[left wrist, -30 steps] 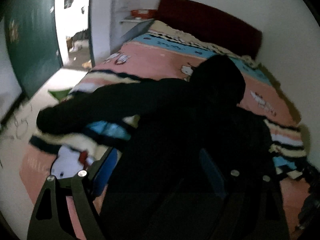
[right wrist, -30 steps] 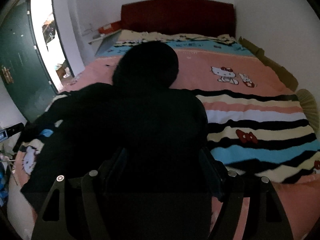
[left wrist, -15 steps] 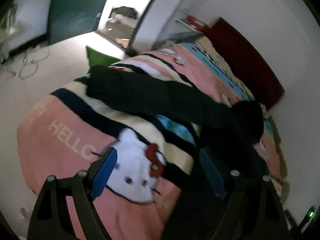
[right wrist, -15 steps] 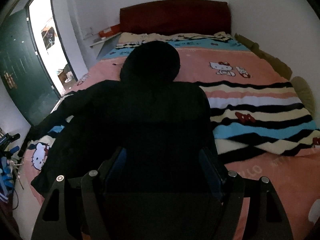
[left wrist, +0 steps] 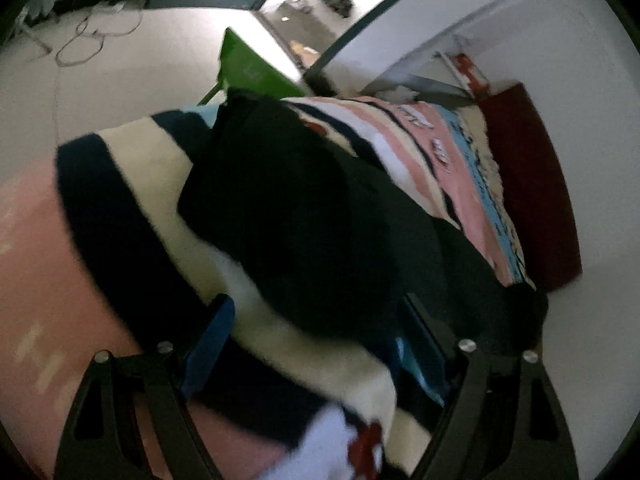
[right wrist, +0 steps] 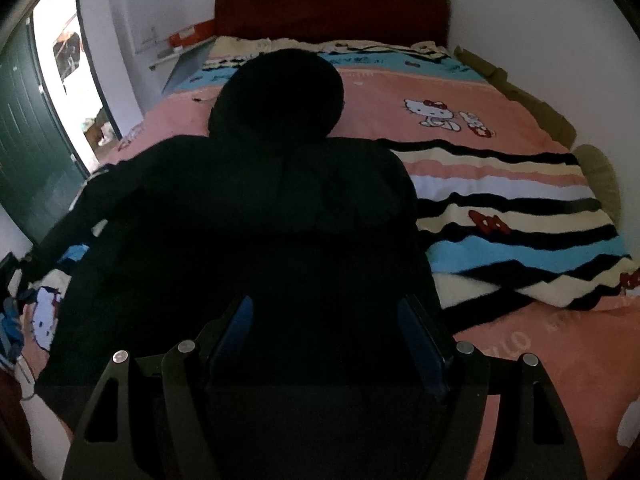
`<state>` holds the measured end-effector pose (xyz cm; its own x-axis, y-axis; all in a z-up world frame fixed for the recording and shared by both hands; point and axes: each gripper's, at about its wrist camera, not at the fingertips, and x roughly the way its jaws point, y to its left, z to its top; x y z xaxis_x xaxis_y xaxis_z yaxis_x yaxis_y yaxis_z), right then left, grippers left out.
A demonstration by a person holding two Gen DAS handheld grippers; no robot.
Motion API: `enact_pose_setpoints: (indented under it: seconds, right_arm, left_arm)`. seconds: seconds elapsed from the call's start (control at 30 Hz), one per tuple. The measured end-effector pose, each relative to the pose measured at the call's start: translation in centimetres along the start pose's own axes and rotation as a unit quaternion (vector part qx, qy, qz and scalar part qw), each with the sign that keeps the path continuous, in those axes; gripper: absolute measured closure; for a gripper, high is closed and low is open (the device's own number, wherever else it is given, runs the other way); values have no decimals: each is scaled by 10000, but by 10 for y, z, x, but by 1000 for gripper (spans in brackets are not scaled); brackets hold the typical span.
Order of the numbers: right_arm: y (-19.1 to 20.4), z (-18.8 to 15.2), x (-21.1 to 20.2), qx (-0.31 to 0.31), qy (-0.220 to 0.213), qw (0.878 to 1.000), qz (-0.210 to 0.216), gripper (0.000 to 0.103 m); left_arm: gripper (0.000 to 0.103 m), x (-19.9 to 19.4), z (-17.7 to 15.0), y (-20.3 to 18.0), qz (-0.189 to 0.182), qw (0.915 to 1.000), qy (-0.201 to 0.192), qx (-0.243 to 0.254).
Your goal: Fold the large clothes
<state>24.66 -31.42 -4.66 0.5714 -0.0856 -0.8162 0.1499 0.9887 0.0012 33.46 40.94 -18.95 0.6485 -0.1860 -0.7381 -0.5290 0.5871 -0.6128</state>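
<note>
A large black hooded garment (right wrist: 280,208) lies flat on the bed, hood toward the red headboard. Its left sleeve (left wrist: 296,216) stretches out across the striped blanket toward the bed's left edge. My left gripper (left wrist: 316,344) is open, just above the blanket with the sleeve's end right in front of its blue fingers (left wrist: 208,340). My right gripper (right wrist: 326,332) is open above the garment's lower part, jaws wide apart with nothing between them.
The bed carries a pink, black, cream and blue striped blanket (right wrist: 520,216). A green object (left wrist: 252,68) stands on the floor by the bed's left edge. An open doorway (right wrist: 68,80) and dark green door are at the left. A wall runs along the bed's right side.
My left gripper has swung left from over the garment's body and moved in close to the sleeve's end. My right gripper has stayed over the lower part, drawing back slightly.
</note>
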Motion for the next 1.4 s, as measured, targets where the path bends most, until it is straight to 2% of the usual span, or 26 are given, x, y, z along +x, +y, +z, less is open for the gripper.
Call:
enact_pose_setpoints:
  seconds: [0.23,0.3,0.37,0.43,0.5,0.6,0.83,1.03,1.4]
  right_arm:
    - [11,10,18,-80,159,9997,-190,29]
    - [13,10,20,-59,168,9997,-187,29]
    - [15,9,21,-77,181,9996,-191,29]
    - [15,9,20,-82,176,9996,-197,29]
    - [15,9,19,-56,163,9996,-212,29]
    - [11,8,16,-14,126,9996,-248,29]
    - [5,6,1,60,-28,9998,-171,29]
    - [-1,1,-16,64,-209,9997,-67,29]
    - [-35,-12,-41,231,-476,9983,246,29]
  left_arm:
    - [21,27,27,3,-203,9976,-259,-613]
    - [25,31,32,3,-228,9966,-340,-716]
    - [44,34,37,6,-214,9959,-346,-814]
    - [69,39,39,11,-263,9946,-266,-969]
    - [79,41,42,15,-340,9933,-191,-1085]
    - [86,37,46,10,-328,9948,-141,-953]
    - [91,13,46,-18,-95,9988,-164,-446]
    - [92,-17,37,-54,-80,9995,-296,1]
    - [92,-82,-5,-151,-292,9927,-628,991]
